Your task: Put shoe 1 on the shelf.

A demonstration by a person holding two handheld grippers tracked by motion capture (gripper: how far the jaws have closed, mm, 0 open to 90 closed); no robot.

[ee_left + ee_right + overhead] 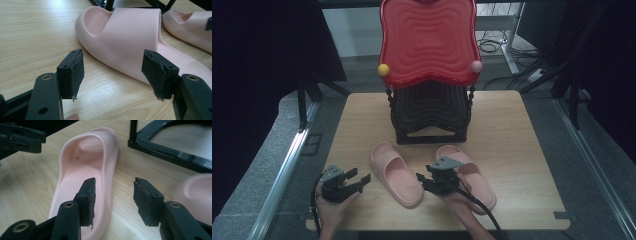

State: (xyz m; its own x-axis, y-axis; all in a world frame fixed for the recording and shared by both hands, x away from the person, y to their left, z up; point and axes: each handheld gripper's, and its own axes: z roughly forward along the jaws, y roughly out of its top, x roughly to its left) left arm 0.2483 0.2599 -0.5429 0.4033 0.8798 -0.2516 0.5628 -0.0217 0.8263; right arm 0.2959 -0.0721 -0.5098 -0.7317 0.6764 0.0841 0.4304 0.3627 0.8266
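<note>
I had two pink slippers lying on the table (512, 125), side by side in front of a black rack (430, 117) that carried a red tray (429, 40) on top. The left slipper (395, 173) lay flat, toe end toward the rack, heel end toward me. The right slipper (469, 175) lay just beside it, angled the same way, partly under my right hand.

My left claw (360, 181) sat near the table's front left, just left of the left slipper and apart from it. In the left gripper view its jaws stood wide open with bare wood between the pads, and the left slipper (130, 42) lay just beyond them; the right pad overlapped the slipper's edge in that picture, but I could not tell whether it touched.

My right claw (423, 180) was between the two slippers, pointing at the left one's heel end. In the right gripper view its jaws were parted, nothing pressed between them. The left pad (88, 200) stood over the left slipper's (82, 170) side rim, the right pad over bare table. The right slipper (197, 192) showed blurred at the edge.
</note>
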